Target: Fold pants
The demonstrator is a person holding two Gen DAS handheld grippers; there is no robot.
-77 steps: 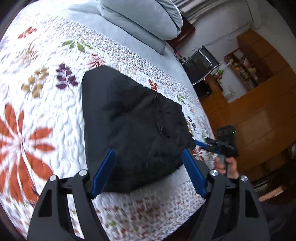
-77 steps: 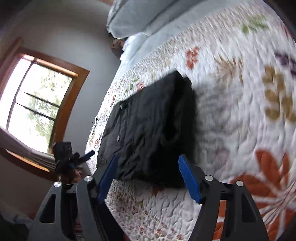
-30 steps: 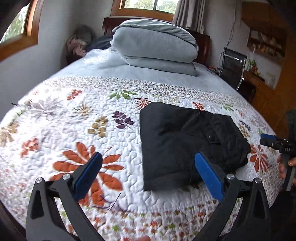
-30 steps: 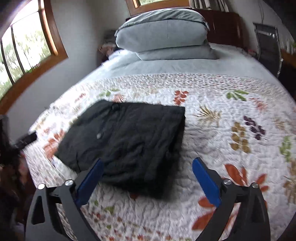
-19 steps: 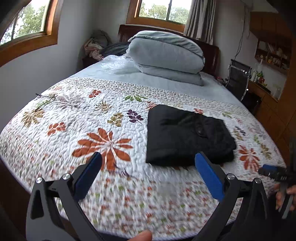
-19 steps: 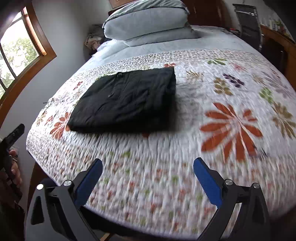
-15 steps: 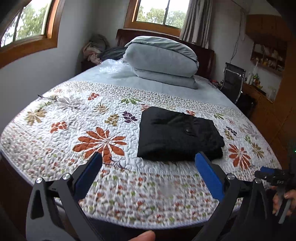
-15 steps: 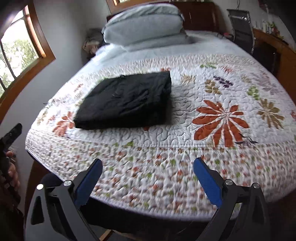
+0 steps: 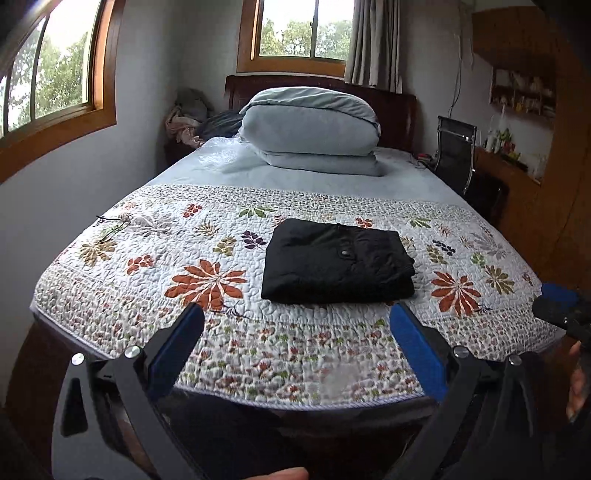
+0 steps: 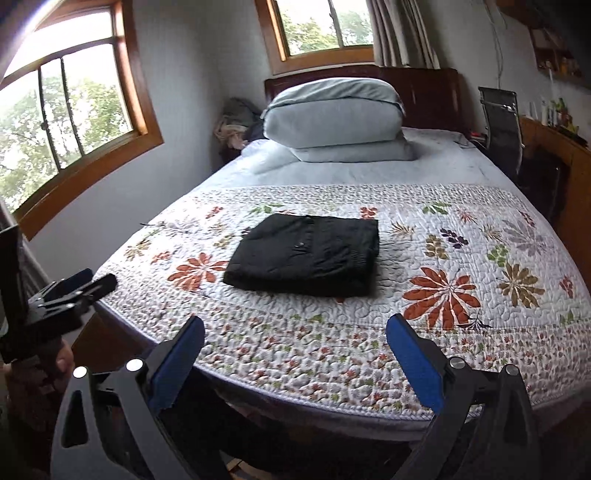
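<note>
Pants (image 9: 338, 260) black, folded into a compact rectangle, lying flat on the floral quilt (image 9: 147, 258) near the foot end of the bed, roughly centre across its width. Button visible on the top layer. Folded edges look square, stack sits flat, nothing on top of it.

Left gripper (image 9: 295, 328): jaws spread wide, nothing between the blue pads (image 9: 415, 354). It sits off the foot of the bed, well apart from the pants, pointing at them along the bed.

Right gripper (image 10: 295, 338): same, jaws wide apart, blue pads (image 10: 413, 363) empty. Also off the foot edge, well clear of the pants.

Each gripper shows up in the other's view: the right one at the right edge of the left wrist view with a hand (image 9: 580, 384) on its handle; the left one at the left edge of the right wrist view, hand (image 10: 61, 360) partly visible under it.

Rest of scene: pale blue folded duvet (image 9: 310, 129) at the head of the bed against a dark wooden headboard (image 9: 399, 110). Wood-framed windows (image 9: 295, 33) on the back and left walls. Black chair (image 9: 454, 147) beside the bed on the right, wooden shelves (image 9: 521, 96) behind it. Clothes pile (image 9: 188, 118) in the far left corner.
</note>
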